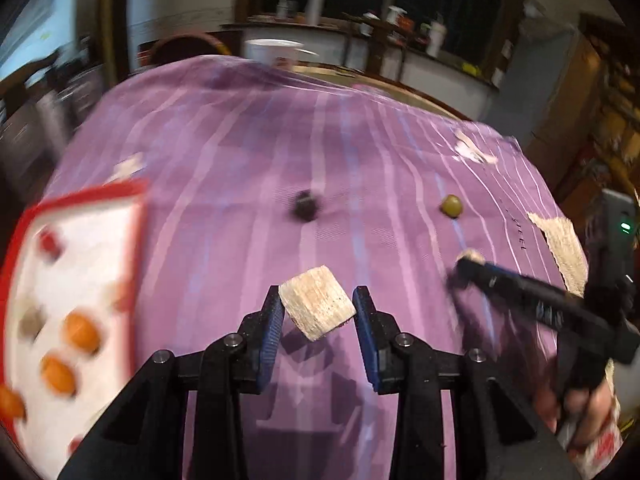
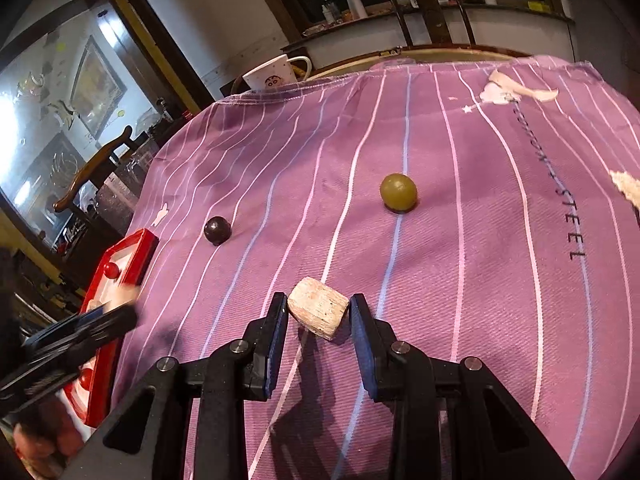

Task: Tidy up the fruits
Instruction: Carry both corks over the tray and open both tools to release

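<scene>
Left wrist view: left gripper, jaws narrow, blue pads clamped on either side of a pale, rough-cut fruit chunk; the chunk sits tilted between the pads, above the purple striped cloth. Picture smeared by motion blur on its left side.

Left of the gripper: red-rimmed white tray lying on the cloth, holding several orange pieces, a small red piece and a dull brownish piece; exact kinds cannot be told through the blur.

Ahead of the gripper, on the bare cloth: one dark round fruit near the middle, one green grape further right, the two well apart.

Right side: right gripper reaching in from the edge, a pale piece at its tip, held by a person's hand low in the corner.

Right wrist view: right gripper, jaws narrow, pads pressed on a second pale chunk, rounded at its edges and resting at the level of the cloth; whether it touches the cloth cannot be told.

Ahead: green grape up the middle, dark round fruit to the left, both loose on the cloth. Tray at the left edge, a red piece inside it. Left gripper blurred over the tray with its pale chunk.

Far edge of the table: white mug with a cartoon face, standing beyond the cloth.
</scene>
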Demonstrator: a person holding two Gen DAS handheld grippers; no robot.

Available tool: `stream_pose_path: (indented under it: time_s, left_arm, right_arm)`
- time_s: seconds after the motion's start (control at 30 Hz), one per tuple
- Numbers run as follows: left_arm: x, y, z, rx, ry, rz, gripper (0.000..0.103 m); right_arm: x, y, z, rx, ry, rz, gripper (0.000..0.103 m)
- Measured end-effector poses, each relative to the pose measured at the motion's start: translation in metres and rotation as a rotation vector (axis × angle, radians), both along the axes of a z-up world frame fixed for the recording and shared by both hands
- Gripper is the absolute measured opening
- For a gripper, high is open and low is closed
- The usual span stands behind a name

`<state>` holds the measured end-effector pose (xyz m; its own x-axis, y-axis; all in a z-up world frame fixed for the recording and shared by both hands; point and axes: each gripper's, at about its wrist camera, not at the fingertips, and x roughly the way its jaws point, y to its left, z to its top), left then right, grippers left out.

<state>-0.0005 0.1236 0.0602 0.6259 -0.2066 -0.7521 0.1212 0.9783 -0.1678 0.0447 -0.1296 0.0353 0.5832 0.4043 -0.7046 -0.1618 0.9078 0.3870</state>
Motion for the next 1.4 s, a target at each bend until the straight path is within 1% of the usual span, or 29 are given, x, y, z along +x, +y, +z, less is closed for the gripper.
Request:
stream_pose_path:
  time_s: [0.07, 0.17, 0.23, 0.33, 0.4, 0.5, 0.53, 0.6, 0.7, 0.87, 1.0, 1.1, 1.17, 1.23, 1.3, 1.37, 1.4]
  left_arm:
    - [-0.016, 0.029, 0.005, 0.0, -0.004, 0.055, 0.034]
    - [-0.036, 0.082, 0.013, 0.06, -0.02, 0.177, 0.034]
    - [-0.04, 0.108, 0.017, 0.073, -0.014, 0.235, 0.034]
    - [-0.039, 0.151, 0.019, 0.053, 0.015, 0.331, 0.034]
    - [-0.038, 0.171, 0.021, 0.055, 0.005, 0.375, 0.034]
    - [-0.03, 0.196, 0.022, 0.047, 0.005, 0.414, 0.034]
    - [-0.025, 0.203, 0.022, 0.056, 0.009, 0.427, 0.034]
    - [-0.015, 0.213, 0.02, 0.066, 0.018, 0.435, 0.034]
    - [0.002, 0.229, 0.012, 0.072, 0.042, 0.452, 0.034]
    - [0.02, 0.251, -0.01, 0.022, 0.111, 0.476, 0.035]
    - [0.023, 0.256, -0.02, -0.011, 0.134, 0.474, 0.035]
    - [0.024, 0.256, -0.022, -0.013, 0.134, 0.469, 0.036]
    - [0.023, 0.256, -0.022, -0.018, 0.13, 0.463, 0.049]
    - [0.019, 0.255, -0.018, -0.021, 0.112, 0.461, 0.055]
    - [0.014, 0.252, -0.013, -0.012, 0.097, 0.467, 0.057]
    - [0.009, 0.249, -0.007, -0.013, 0.082, 0.47, 0.062]
    - [0.003, 0.246, -0.002, -0.011, 0.069, 0.471, 0.063]
  right_arm:
    - [-0.005, 0.007, 0.008, -0.015, -0.02, 0.02, 0.035]
    - [-0.019, 0.032, 0.032, -0.023, -0.069, 0.097, 0.035]
    - [-0.027, 0.053, 0.049, -0.032, -0.099, 0.154, 0.035]
    - [-0.037, 0.092, 0.072, -0.058, -0.148, 0.245, 0.035]
    - [-0.039, 0.12, 0.081, -0.07, -0.161, 0.299, 0.035]
    - [-0.039, 0.163, 0.084, -0.086, -0.166, 0.365, 0.035]
    - [-0.037, 0.178, 0.083, -0.092, -0.166, 0.381, 0.035]
    - [-0.028, 0.205, 0.079, -0.084, -0.144, 0.417, 0.035]
    - [-0.009, 0.245, 0.065, -0.071, -0.085, 0.456, 0.035]
    - [0.011, 0.297, 0.041, -0.098, -0.026, 0.496, 0.035]
    - [0.016, 0.325, 0.023, -0.145, -0.008, 0.536, 0.035]
    - [0.016, 0.333, 0.019, -0.159, -0.014, 0.545, 0.035]
    - [0.015, 0.335, 0.018, -0.164, -0.018, 0.545, 0.035]
    - [0.015, 0.335, 0.018, -0.166, -0.029, 0.544, 0.037]
    - [0.016, 0.333, 0.021, -0.155, -0.035, 0.539, 0.039]
    - [0.017, 0.326, 0.028, -0.126, -0.046, 0.525, 0.045]
    - [0.017, 0.322, 0.031, -0.119, -0.049, 0.515, 0.05]
